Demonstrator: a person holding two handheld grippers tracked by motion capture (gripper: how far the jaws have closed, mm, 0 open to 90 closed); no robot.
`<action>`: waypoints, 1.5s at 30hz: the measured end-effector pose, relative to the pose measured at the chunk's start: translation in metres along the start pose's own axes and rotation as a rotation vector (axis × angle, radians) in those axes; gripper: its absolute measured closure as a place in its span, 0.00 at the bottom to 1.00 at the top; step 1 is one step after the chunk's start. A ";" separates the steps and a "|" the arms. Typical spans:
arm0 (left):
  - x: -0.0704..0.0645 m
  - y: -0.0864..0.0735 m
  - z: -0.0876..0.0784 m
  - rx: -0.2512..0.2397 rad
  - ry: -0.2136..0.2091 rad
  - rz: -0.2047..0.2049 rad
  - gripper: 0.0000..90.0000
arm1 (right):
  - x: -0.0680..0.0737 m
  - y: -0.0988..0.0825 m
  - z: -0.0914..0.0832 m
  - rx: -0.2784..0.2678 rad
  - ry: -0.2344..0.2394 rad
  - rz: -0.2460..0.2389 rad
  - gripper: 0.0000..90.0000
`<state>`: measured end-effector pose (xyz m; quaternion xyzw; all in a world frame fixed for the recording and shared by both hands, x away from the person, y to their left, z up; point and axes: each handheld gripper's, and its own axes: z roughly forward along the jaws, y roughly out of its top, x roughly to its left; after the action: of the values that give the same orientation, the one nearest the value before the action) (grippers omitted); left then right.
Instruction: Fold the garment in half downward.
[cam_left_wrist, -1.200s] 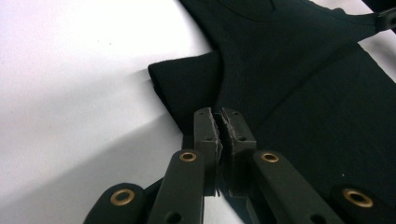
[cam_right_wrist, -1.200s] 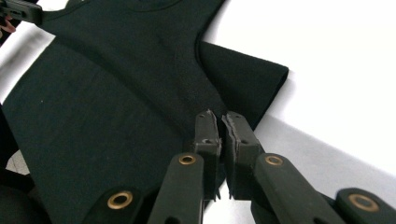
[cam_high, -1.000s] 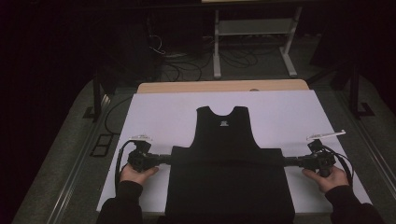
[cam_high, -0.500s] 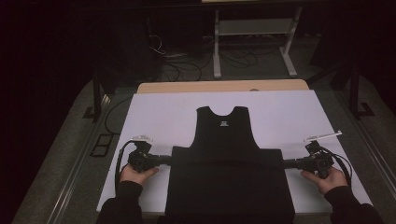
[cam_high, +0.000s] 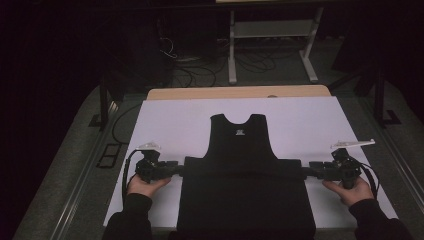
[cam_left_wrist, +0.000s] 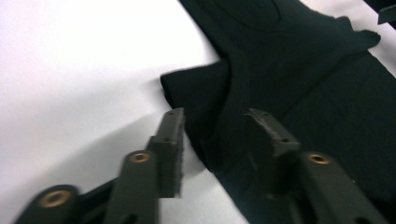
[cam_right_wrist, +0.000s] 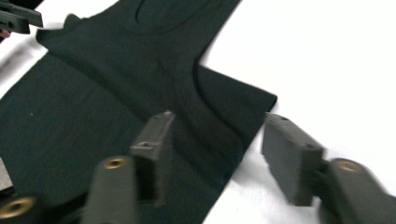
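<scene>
We have folded the black cotton T-shirt (cam_high: 245, 195) once; both tongs (cam_high: 176, 169) (cam_high: 306, 173) have just been opening, gripping nothing; further folds remain.

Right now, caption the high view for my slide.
Both grippers, left and right, just opening at the folded black shirt's side edges.

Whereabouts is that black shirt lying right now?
In the high view the black shirt lies flat on the white sheet, at the near middle of the table, between the left tool and the right tool.
</scene>
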<state>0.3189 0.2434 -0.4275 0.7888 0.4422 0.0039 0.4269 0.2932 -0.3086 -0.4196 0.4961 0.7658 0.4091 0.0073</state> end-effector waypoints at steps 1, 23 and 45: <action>0.000 0.001 -0.001 -0.009 0.002 0.006 0.54 | 0.000 0.001 -0.001 -0.006 -0.002 -0.001 0.41; -0.002 0.021 -0.005 -0.056 -0.001 0.085 0.19 | 0.000 0.023 -0.008 -0.092 -0.060 -0.087 0.00; -0.012 0.031 -0.001 -0.082 0.020 0.157 0.00 | 0.010 0.044 -0.008 -0.131 -0.041 -0.190 0.00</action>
<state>0.3329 0.2276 -0.4015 0.8028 0.3826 0.0633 0.4530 0.3179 -0.2989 -0.3827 0.4279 0.7807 0.4455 0.0944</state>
